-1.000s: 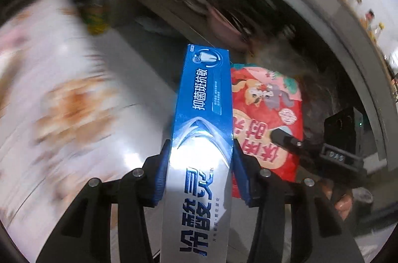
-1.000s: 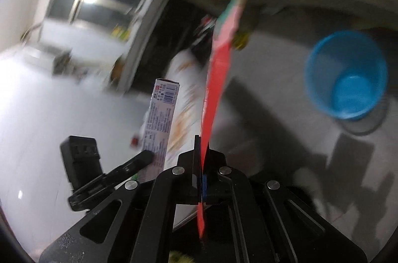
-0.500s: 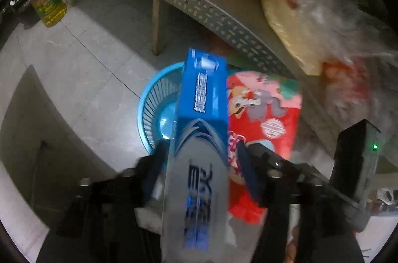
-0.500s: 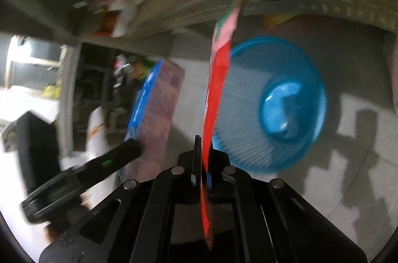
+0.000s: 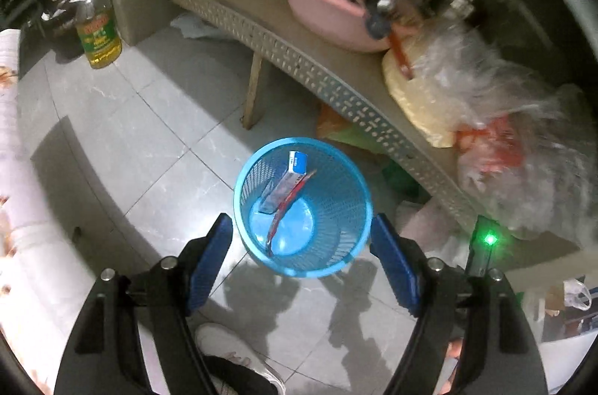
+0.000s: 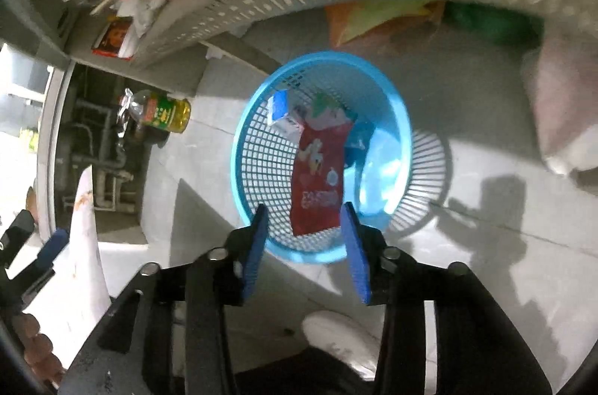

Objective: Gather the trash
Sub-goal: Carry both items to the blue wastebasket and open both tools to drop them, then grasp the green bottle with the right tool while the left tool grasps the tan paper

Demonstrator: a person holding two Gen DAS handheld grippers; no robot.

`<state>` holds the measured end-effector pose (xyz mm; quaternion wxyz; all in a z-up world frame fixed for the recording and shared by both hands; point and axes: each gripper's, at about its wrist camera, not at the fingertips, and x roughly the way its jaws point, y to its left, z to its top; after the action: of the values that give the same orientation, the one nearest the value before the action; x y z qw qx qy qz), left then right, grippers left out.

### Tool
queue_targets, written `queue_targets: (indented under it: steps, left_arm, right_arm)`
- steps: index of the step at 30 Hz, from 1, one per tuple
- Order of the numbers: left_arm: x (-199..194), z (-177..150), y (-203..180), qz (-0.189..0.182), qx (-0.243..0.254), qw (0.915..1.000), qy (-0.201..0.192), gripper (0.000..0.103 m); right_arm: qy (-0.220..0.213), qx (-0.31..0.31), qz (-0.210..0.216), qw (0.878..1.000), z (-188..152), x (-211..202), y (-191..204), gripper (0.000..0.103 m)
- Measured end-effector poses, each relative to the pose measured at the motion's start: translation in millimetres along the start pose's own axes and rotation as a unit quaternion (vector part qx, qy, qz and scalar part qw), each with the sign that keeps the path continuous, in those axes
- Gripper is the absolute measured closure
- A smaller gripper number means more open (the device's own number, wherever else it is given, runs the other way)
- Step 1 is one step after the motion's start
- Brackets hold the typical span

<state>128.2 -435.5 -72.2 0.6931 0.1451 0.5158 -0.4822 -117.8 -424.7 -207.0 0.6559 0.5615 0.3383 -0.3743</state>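
A blue mesh waste basket (image 5: 336,208) stands on the tiled floor below me; it also shows in the right wrist view (image 6: 258,167). Inside it lie the blue toothpaste box (image 5: 286,183) and the red snack packet (image 5: 289,200). In the right wrist view the red snack packet (image 6: 319,170) hangs in the basket mouth, free of the pads, with the toothpaste box (image 6: 280,112) behind it. My left gripper (image 5: 301,241) is open and empty above the basket. My right gripper (image 6: 302,230) is open and empty over the basket's near rim.
A perforated grey shelf (image 5: 336,80) runs behind the basket, loaded with a pink basin (image 5: 321,13), bowls and plastic bags (image 5: 504,118). An oil bottle (image 5: 98,32) stands on the floor at left. A white shoe (image 5: 231,354) is beneath the grippers.
Both grippers opened over the basket. The toothpaste box left the left gripper and the red packet left the right gripper; both dropped into the basket.
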Motion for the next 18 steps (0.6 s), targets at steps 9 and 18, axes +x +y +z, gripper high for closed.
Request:
queue_targets:
  steps: [9,18]
  left_arm:
    - [-121.6,-82.3,30.5,-0.021,-0.027,0.9981,-0.051,0.028]
    - [-261.3,-196.7,87.0,0.034,-0.078,0.9823,-0.167,0.024]
  right_arm:
    - [-0.085,-0.149,-0.108,0.979,-28.7,-68.5,60.6,0.008]
    - [-0.213,-0.377,-0.154,0.888,-95.1,-120.6,181.5,0.008]
